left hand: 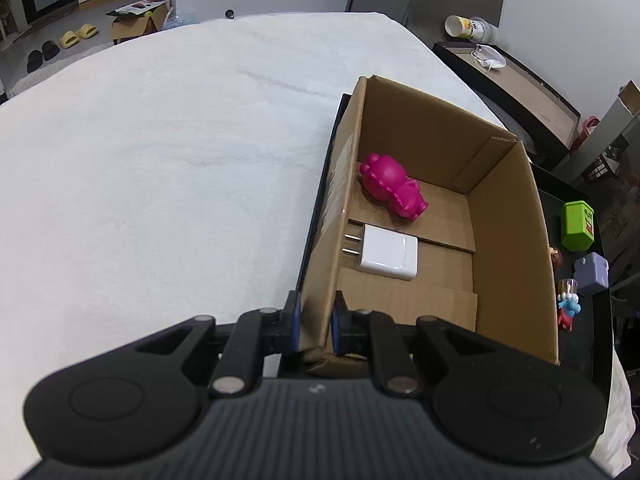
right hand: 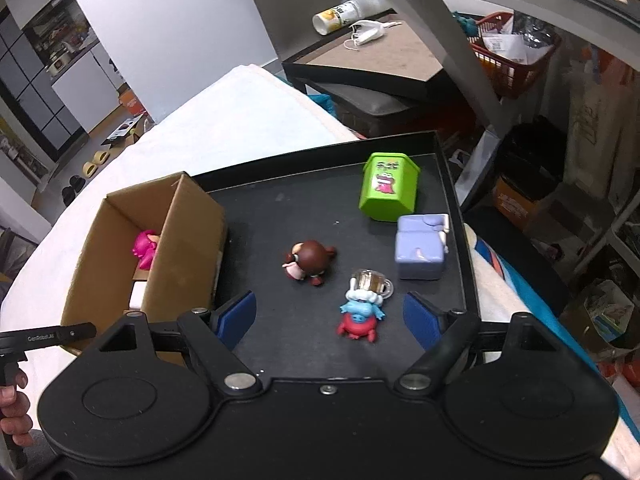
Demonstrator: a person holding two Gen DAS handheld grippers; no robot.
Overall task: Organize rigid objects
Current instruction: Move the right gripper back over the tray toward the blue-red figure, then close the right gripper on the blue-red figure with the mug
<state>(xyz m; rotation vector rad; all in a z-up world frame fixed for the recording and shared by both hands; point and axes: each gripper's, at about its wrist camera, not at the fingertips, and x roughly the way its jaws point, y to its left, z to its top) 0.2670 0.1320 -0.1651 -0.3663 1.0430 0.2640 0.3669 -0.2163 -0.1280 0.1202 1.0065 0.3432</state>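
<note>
An open cardboard box [left hand: 508, 216] stands on a black tray [right hand: 304, 196]; inside lie a magenta toy [left hand: 394, 190] and a white plug adapter [left hand: 388, 253]. My left gripper [left hand: 316, 326] is shut on the box's near wall. On the tray beside the box [right hand: 180, 240] lie a brown figure [right hand: 308, 260], a blue-and-red figure [right hand: 360, 316] with a clear mug charm [right hand: 372, 282], a lilac box [right hand: 422, 246] and a green bin toy [right hand: 388, 192]. My right gripper [right hand: 330, 318] hangs open above the tray, with the blue-and-red figure between its pads, untouched.
The tray rests on a white-covered bed [left hand: 160, 140]. A dark side table [right hand: 380, 64] with a cup and a mask stands beyond it. Baskets and bags crowd the floor at the right. A person's hand [right hand: 14, 412] holds the left tool's handle.
</note>
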